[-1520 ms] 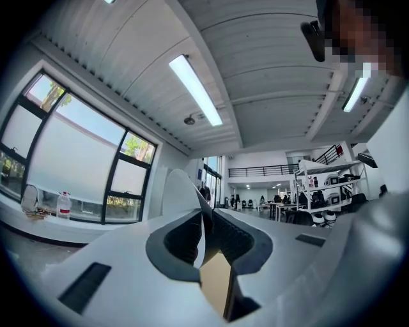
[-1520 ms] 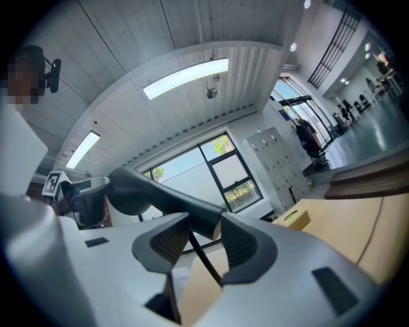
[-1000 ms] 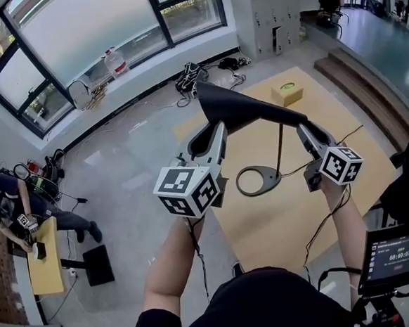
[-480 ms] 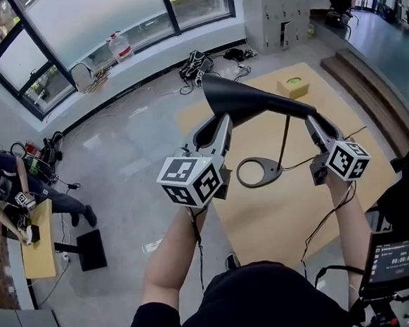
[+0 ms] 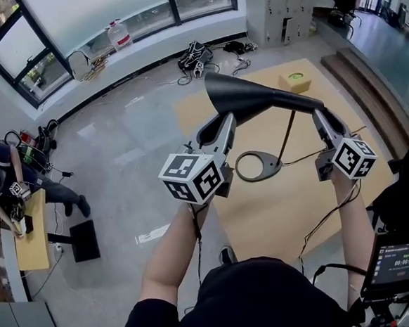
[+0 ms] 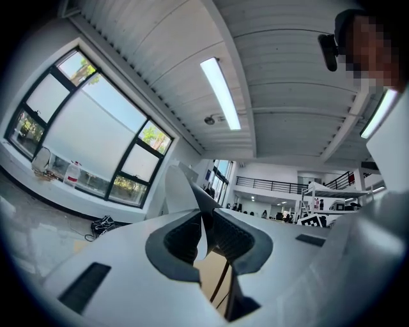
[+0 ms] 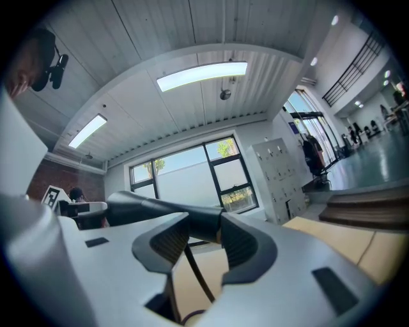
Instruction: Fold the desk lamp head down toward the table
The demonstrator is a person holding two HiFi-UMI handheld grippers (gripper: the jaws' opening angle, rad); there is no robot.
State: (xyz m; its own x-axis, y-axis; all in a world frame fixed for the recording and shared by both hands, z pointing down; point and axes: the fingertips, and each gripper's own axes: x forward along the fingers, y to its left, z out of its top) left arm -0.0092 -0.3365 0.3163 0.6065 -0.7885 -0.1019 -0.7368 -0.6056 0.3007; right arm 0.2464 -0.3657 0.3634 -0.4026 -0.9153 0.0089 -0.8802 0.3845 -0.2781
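Nearest me, low in the middle of the head view, I am holding both grippers up and roughly level. My left gripper [image 5: 224,121] is pinching the thin rim of the lamp head [image 5: 248,96] at its wide mouth. Its jaws are nearly together, with only the shade's edge between the pads. Right of centre, my right gripper [image 5: 321,117] is clamping the narrow rear end of that same head, just beside where the stem [image 5: 288,137] is meeting it. Beyond them, the ring base [image 5: 269,167] is sitting on the tan table [image 5: 286,216]. As I judge it, the fold is barely beginning: the head is lying about level, high over the base, and the whole tilt down toward the table is waiting. Farther off, at the upper left, the window [image 5: 94,13] is letting in daylight.
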